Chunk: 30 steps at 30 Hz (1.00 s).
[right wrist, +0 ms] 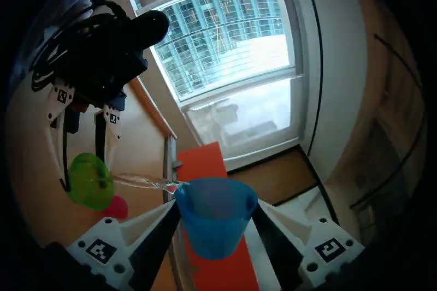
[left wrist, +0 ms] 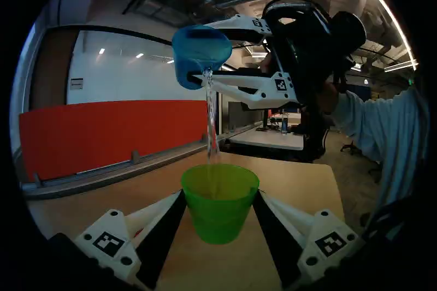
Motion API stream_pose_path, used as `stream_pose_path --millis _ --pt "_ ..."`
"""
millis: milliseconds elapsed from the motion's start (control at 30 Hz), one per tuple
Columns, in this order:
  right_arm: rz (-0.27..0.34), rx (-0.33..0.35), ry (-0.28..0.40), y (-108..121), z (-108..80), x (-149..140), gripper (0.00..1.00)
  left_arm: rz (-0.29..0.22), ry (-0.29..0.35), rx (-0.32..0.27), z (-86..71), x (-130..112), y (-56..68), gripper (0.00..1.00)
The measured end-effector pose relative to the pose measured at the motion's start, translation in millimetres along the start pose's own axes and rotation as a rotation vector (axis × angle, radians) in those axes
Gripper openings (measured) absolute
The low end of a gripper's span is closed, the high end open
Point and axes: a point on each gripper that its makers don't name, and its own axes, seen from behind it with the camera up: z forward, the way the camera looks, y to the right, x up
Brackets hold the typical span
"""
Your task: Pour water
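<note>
In the left gripper view my left gripper [left wrist: 219,203] is shut on a green cup [left wrist: 219,201], held upright over the wooden table [left wrist: 306,182]. Above it my right gripper [left wrist: 202,57] holds a blue cup [left wrist: 199,53] tipped over, and a stream of water [left wrist: 210,116] falls from it into the green cup. In the right gripper view my right gripper [right wrist: 216,217] is shut on the blue cup [right wrist: 216,214], and the water [right wrist: 143,182] runs from its rim to the green cup [right wrist: 89,180], held by the left gripper [right wrist: 87,179].
A red wall panel [left wrist: 109,130] and a rail run behind the table. A person's sleeve [left wrist: 393,127] is at the right. A small pink object [right wrist: 116,207] lies near the green cup. A large window [right wrist: 235,56] and an orange panel [right wrist: 210,225] lie beyond.
</note>
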Motion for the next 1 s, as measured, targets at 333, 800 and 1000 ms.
stream_pose_path --millis 333,800,1000 --pt "-0.055 -0.017 -0.004 8.0 -0.8 0.0 0.9 -0.004 0.001 0.006 1.0 -1.3 -2.4 0.85" --pt "-0.109 -0.035 -0.003 15.7 -0.7 2.0 0.9 -0.007 0.005 0.007 0.8 -0.6 -3.1 0.84" --pt "-0.137 -0.041 -0.001 17.0 -0.1 4.6 0.9 -0.005 0.005 0.009 0.6 -0.4 -4.0 0.84"
